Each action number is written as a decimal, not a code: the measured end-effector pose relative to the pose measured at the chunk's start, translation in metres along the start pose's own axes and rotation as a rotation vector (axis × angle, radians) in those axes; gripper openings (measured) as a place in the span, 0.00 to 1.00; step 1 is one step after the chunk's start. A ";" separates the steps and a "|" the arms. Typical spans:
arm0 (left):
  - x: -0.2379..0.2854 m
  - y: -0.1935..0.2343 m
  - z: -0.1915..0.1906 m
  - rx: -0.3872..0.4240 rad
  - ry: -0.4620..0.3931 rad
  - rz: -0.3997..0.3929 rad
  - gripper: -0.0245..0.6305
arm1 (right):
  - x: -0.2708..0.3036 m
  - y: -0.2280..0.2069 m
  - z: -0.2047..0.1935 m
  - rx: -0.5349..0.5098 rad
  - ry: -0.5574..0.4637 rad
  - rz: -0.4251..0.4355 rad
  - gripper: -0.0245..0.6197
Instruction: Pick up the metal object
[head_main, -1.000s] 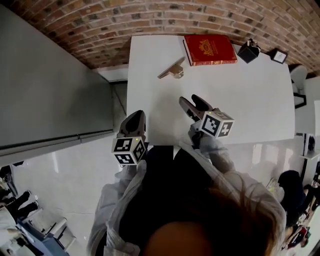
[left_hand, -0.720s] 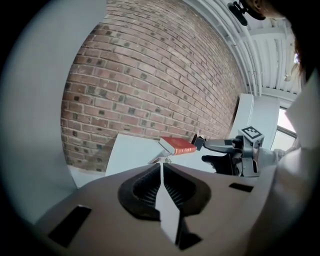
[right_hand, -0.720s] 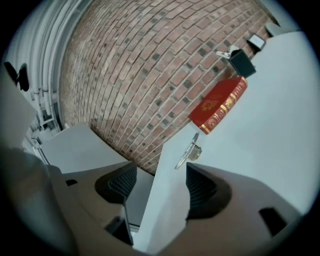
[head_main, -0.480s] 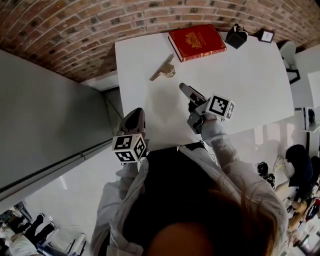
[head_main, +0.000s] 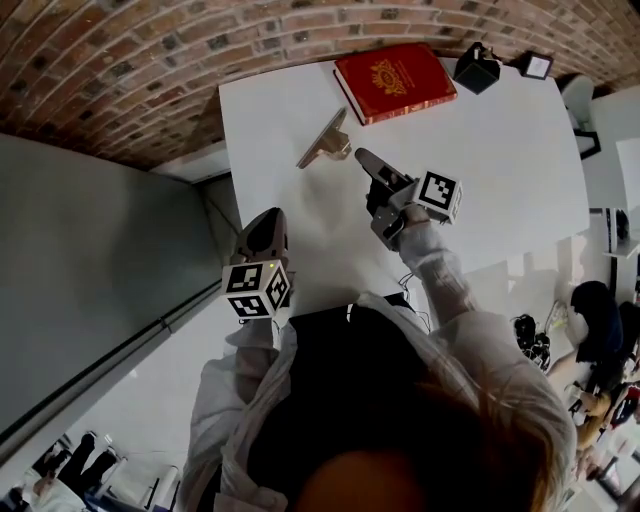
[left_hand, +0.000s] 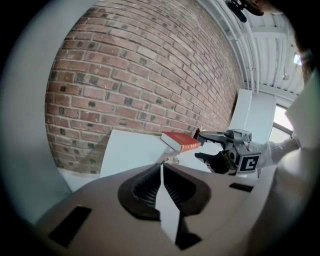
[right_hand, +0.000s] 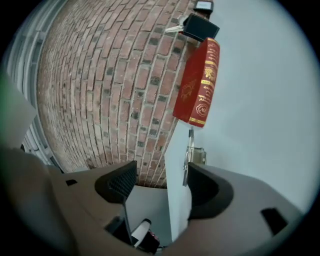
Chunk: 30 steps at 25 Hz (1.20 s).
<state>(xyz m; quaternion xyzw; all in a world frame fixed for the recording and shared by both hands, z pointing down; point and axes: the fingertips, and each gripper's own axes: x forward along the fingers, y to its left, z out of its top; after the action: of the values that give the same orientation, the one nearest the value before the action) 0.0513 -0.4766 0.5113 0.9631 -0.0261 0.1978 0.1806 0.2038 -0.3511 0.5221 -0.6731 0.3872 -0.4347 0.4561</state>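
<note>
White table (head_main: 500, 160) against a brick wall. My right claw (head_main: 368, 165), jaws wide, points at the metal object (head_main: 324, 143) near the far-left corner — lined up, I judge, to straddle it. My left claw (head_main: 268, 228) hangs closed at the near edge — out of the way.

Head view looks steeply down at the table (head_main: 500, 150); both gripper views skim it, sharing the red book (head_main: 395, 82).
</note>
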 end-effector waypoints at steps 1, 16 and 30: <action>0.003 0.003 0.000 0.001 0.003 0.001 0.08 | 0.005 -0.002 0.001 0.037 0.001 0.012 0.54; 0.014 0.033 -0.004 -0.022 0.023 0.072 0.09 | 0.062 -0.041 0.007 0.168 0.044 -0.004 0.53; 0.001 0.043 -0.021 -0.055 0.039 0.108 0.08 | 0.079 -0.066 0.005 0.193 0.023 -0.129 0.22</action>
<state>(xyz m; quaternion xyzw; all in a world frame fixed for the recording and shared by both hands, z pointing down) 0.0387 -0.5095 0.5445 0.9510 -0.0800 0.2251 0.1964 0.2424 -0.4035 0.6019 -0.6444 0.3048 -0.5061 0.4855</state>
